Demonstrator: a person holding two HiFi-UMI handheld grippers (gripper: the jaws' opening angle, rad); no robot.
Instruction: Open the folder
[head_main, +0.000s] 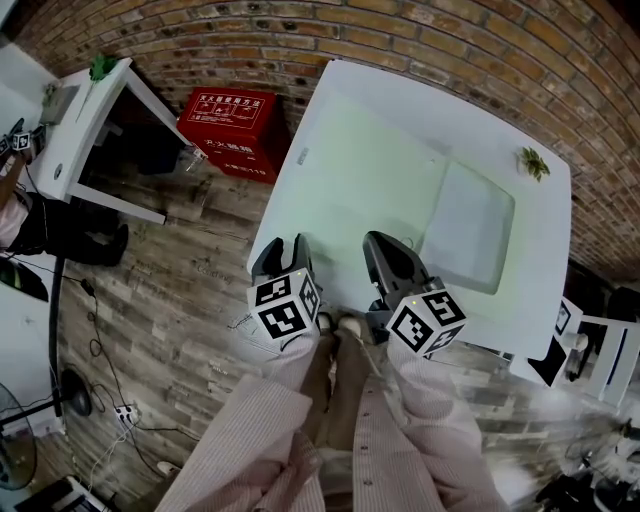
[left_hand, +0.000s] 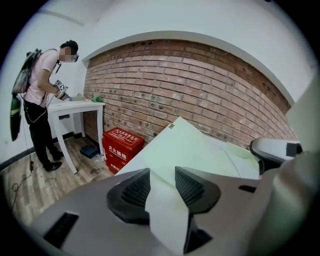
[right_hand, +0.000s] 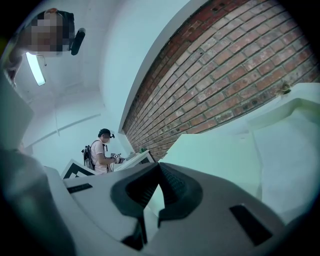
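Note:
A pale green folder (head_main: 370, 170) lies shut and flat on the white table (head_main: 540, 230), reaching from the far left corner to near the front edge. My left gripper (head_main: 283, 250) hangs at the table's front left corner, just off the folder's near edge. Its jaws stand open, and in the left gripper view (left_hand: 162, 172) only pale surface shows in the gap, with the folder (left_hand: 185, 145) ahead. My right gripper (head_main: 378, 245) sits over the folder's near edge. In the right gripper view its fingertips (right_hand: 159, 166) meet, shut, with nothing visible between them.
A pale translucent sheet (head_main: 470, 225) lies on the table right of the folder, with a small green plant (head_main: 533, 162) at the far right. A red box (head_main: 235, 130) stands on the wooden floor to the left. A person (left_hand: 42, 95) works at a white desk (head_main: 90, 120).

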